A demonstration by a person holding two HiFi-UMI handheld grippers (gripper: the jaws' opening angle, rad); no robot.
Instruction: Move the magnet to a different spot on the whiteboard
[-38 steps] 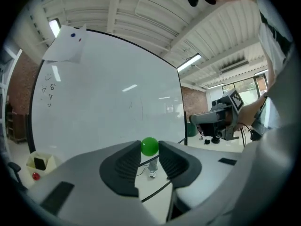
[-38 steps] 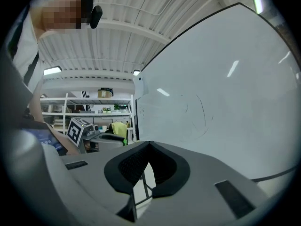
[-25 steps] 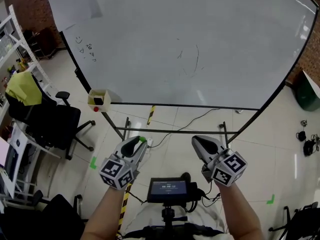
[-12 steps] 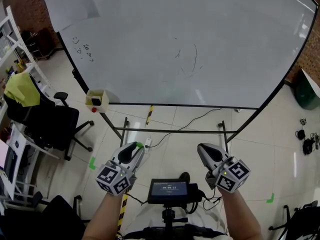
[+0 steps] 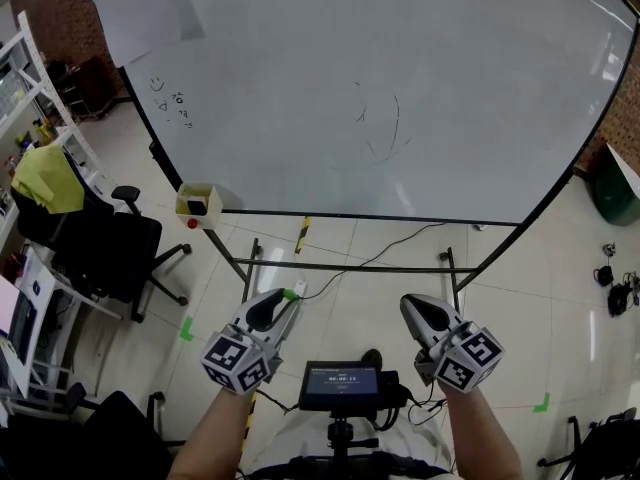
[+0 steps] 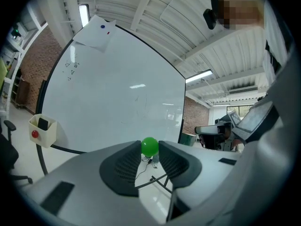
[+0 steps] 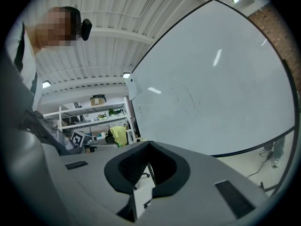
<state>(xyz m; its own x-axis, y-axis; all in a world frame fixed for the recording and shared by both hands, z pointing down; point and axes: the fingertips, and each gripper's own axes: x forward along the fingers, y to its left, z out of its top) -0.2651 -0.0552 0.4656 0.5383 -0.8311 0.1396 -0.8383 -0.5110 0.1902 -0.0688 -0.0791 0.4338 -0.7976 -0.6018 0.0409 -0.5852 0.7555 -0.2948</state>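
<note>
Fingers of the left gripper, ribbed grey, pinch a smooth round green magnet; right gripper fingers press together.

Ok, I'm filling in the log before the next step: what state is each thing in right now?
Left gripper: shut on the green magnet.
Green magnet: off the board, pinched between the left jaws.
Right gripper: shut, empty.
Whiteboard: upright, faint pen marks only.
Paper sheet: stuck at the board's top left corner.
Screen: lit.
</note>
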